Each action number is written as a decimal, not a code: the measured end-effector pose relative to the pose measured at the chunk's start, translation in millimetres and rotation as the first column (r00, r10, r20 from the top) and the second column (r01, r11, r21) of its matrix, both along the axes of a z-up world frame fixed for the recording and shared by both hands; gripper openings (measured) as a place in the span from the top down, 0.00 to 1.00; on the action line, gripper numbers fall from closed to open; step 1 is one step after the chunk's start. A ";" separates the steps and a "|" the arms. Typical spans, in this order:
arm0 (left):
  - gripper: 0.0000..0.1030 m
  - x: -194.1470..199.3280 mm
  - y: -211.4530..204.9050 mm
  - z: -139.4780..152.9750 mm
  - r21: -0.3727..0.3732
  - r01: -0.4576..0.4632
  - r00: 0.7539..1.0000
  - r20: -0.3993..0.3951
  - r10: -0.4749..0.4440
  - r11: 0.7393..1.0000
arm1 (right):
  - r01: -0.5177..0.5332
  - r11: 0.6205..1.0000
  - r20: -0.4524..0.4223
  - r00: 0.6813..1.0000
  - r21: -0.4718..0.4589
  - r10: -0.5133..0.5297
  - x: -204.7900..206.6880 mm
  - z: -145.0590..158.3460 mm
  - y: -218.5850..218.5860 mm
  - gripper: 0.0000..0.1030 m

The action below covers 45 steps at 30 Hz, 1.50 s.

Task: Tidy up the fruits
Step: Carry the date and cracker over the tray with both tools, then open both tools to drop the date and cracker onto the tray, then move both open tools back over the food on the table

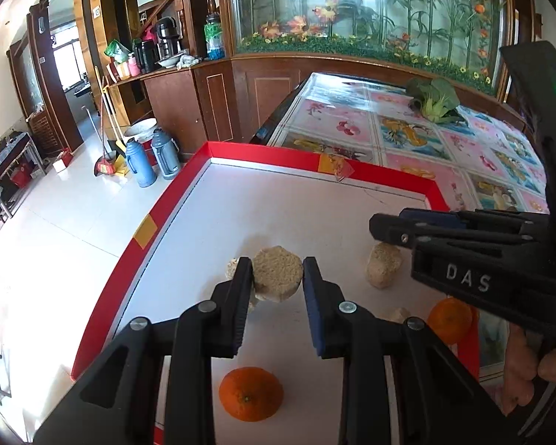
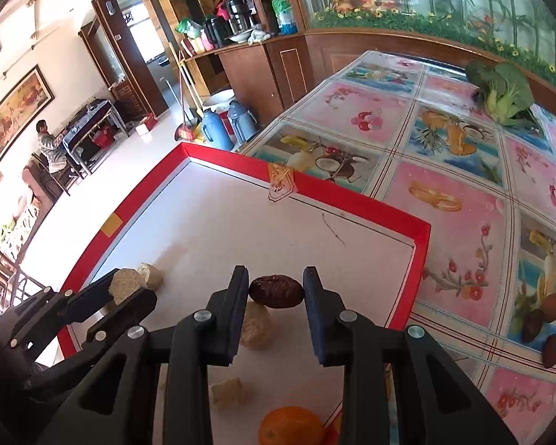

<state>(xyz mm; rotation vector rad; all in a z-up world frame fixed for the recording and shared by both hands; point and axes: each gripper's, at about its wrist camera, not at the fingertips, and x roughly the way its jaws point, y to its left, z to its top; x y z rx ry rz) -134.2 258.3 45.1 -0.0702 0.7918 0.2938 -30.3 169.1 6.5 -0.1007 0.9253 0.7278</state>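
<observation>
Left wrist view: looking down over a white tray with red rim [image 1: 263,152] on a fruit-print tablecloth [image 1: 419,137].
Left gripper [image 1: 277,274]: pinching a round tan crumbly cake [image 1: 278,272] between its pads, up over the tray.
Oranges: one round orange tangerine [image 1: 251,393] below the fingers, a second orange tangerine [image 1: 449,319] at the tray's right edge.
Loose bits: another tan crumbly chunk [image 1: 383,265] lying on the tray, near the other tool.

Right wrist view: same tray, seen from its right.
Right gripper [image 2: 276,291]: clamped on a dark brown wrinkled date [image 2: 276,292], over the white floor.
Further back: leafy green vegetable [image 2: 504,92] on the cloth.
</observation>
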 end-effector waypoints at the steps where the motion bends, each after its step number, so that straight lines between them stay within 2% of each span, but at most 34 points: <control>1: 0.71 1.0 0.7 -1.5 0.001 -0.003 1.000 -0.006 0.003 1.000 | -0.001 1.000 -0.003 1.000 -0.006 0.001 0.4 -1.4 -0.1 0.72; 10: 0.71 7.5 -1.6 -9.0 0.033 -0.031 0.998 -0.051 0.033 0.999 | -0.004 1.000 -0.013 1.000 0.007 0.004 1.7 -3.9 -6.6 0.71; 12: 0.69 7.5 -2.6 -8.4 0.028 -0.029 0.998 -0.057 0.031 0.999 | -0.002 1.000 -0.014 1.000 0.012 0.003 1.5 -3.5 -10.5 0.67; 13: 0.65 7.9 -2.5 -8.5 0.026 -0.034 0.998 -0.061 0.035 0.999 | -0.004 1.000 -0.016 1.000 0.017 0.004 1.1 -3.0 -13.1 0.63; 15: 0.40 5.8 -3.7 -5.6 0.041 -0.052 0.997 -0.052 0.054 0.998 | -0.007 0.999 -0.021 1.000 0.037 0.008 0.7 -2.0 -19.7 0.63; 17: 0.33 1.9 -6.6 -0.4 0.071 -0.066 0.997 -0.032 0.068 0.995 | -0.001 0.998 -0.016 1.000 0.062 0.002 -1.6 1.2 -27.9 0.63; 23: 0.31 -4.6 -23.4 16.1 0.127 -0.066 0.998 0.000 0.066 0.990 | 0.032 0.994 0.044 0.998 0.107 -0.037 -12.6 17.1 -57.8 0.62; 26: 0.24 -8.5 -35.8 24.8 0.153 -0.060 0.998 0.022 0.057 0.986 | 0.054 0.991 0.077 0.995 0.119 -0.063 -18.4 25.9 -77.8 0.62; 36: 0.24 -13.8 -89.8 49.0 0.211 0.019 0.998 0.058 -0.032 0.977 | 0.166 0.972 0.181 0.964 0.164 -0.195 -36.0 52.6 -160.9 0.58; 45: 0.22 -20.7 -139.6 60.0 0.248 0.105 0.990 0.065 -0.125 0.963 | 0.280 0.940 0.183 0.931 0.195 -0.316 -46.7 55.1 -233.4 0.55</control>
